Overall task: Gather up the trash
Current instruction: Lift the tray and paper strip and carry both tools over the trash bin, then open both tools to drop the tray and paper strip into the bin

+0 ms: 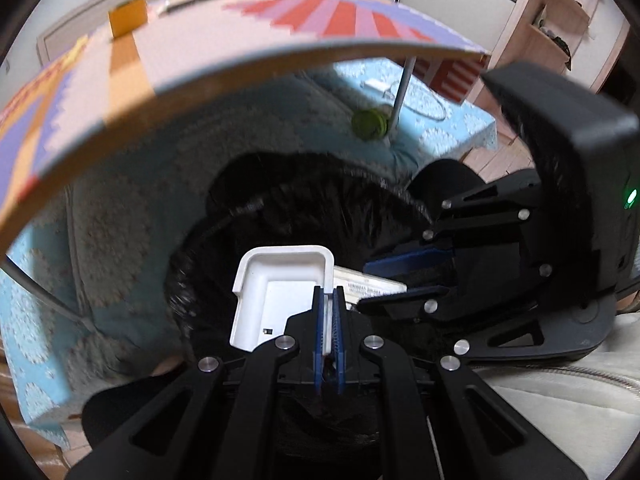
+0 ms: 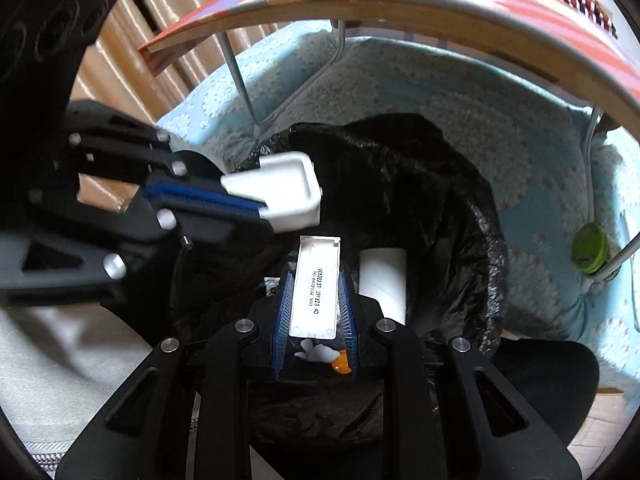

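Both clamped and held over the black bag [image 2: 420, 184] for dropping: left gripper [image 1: 329, 320] on white tray [image 1: 276, 292], right gripper [image 2: 316, 312] on labelled white strip [image 2: 316, 288].

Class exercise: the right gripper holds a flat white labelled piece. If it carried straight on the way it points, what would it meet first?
Probably the black trash bag: the right gripper aims into its opening. The white tube lies just right of that line; depth is unclear.
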Available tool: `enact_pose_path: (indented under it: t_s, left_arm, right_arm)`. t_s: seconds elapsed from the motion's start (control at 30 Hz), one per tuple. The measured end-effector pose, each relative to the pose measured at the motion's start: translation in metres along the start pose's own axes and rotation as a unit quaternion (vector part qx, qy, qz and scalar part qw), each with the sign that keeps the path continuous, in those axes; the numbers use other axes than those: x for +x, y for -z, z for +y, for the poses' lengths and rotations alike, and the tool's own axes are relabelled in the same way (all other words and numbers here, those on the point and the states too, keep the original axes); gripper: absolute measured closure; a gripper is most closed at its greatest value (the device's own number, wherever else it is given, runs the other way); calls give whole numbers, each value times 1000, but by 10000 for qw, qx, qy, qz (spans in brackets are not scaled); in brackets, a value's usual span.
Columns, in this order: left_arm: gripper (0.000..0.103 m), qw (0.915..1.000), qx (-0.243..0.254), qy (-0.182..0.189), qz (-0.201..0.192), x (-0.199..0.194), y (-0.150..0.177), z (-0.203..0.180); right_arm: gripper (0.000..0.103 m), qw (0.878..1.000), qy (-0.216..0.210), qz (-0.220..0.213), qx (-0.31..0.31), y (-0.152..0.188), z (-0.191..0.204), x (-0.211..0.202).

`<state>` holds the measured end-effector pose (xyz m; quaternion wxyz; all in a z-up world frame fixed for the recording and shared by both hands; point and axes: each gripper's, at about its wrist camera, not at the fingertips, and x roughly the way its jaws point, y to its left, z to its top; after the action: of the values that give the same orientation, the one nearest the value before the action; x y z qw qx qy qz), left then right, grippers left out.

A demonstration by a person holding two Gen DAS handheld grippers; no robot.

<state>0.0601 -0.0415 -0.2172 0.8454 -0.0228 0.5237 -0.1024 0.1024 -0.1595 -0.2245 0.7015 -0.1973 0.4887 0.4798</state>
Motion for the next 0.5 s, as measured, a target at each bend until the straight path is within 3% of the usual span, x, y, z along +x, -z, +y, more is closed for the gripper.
enact_pose_path:
  t_s: [0.17, 0.3, 0.5]
  left_arm:
    - [99, 9996, -177, 27, 229, 18, 4, 0]
    - [96, 9993, -193, 26, 323, 21, 4, -3]
    - [96, 9990, -327, -66, 305, 18, -1, -2]
  right_arm:
    - [79, 9997, -102, 188, 99, 2, -3, 5]
    - [66, 9997, -48, 194, 167, 3, -7, 5]
    - [58, 9989, 214, 405, 133, 0, -8, 5]
